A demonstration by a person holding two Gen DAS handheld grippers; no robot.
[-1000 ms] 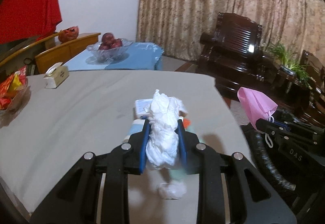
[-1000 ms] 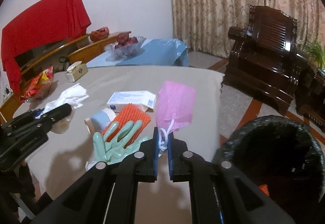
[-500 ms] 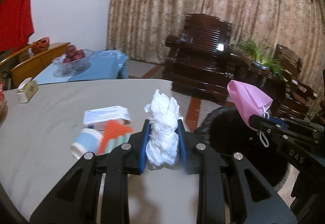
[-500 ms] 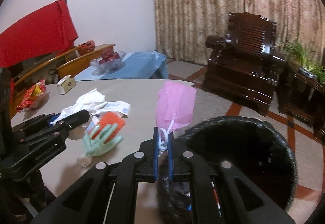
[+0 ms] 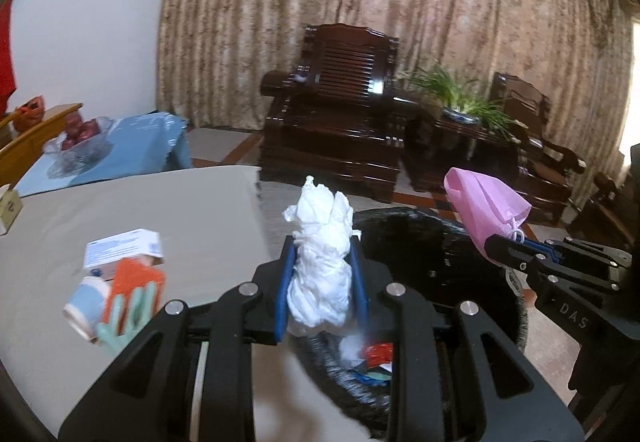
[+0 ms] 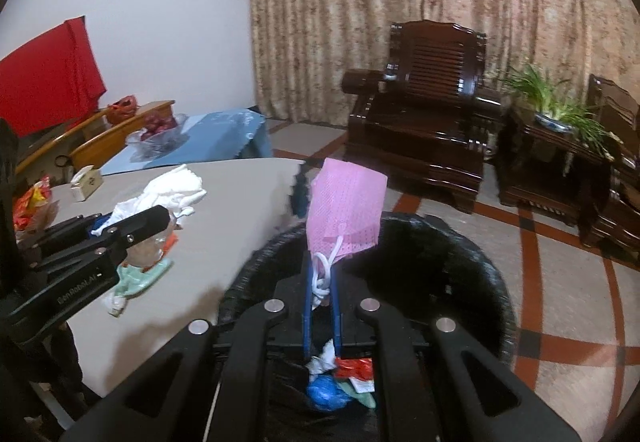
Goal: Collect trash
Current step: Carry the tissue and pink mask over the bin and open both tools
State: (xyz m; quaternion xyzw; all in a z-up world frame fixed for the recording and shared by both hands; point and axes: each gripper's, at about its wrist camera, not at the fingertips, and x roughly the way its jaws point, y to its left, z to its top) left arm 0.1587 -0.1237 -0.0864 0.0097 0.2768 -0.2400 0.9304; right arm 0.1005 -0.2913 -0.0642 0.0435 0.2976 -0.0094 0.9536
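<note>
The left tongs (image 5: 320,274) are closed partway on a crumpled white tissue wad (image 5: 320,250), squeezed between the blue pads so it stands up out of the grip. The right tongs (image 6: 321,306) are pinched fully shut on the white ear loop of a pink face mask (image 6: 346,209), which juts up past their tips. Both loads hang over or near the black-lined trash bin (image 6: 460,254) beside the counter (image 5: 160,209), likely so a release drops them straight in; wrappers already lie inside. More trash sits on the counter: a small box (image 5: 124,248), a paper cup (image 5: 82,306), an orange net (image 5: 134,282) and a green glove (image 5: 126,316).
</note>
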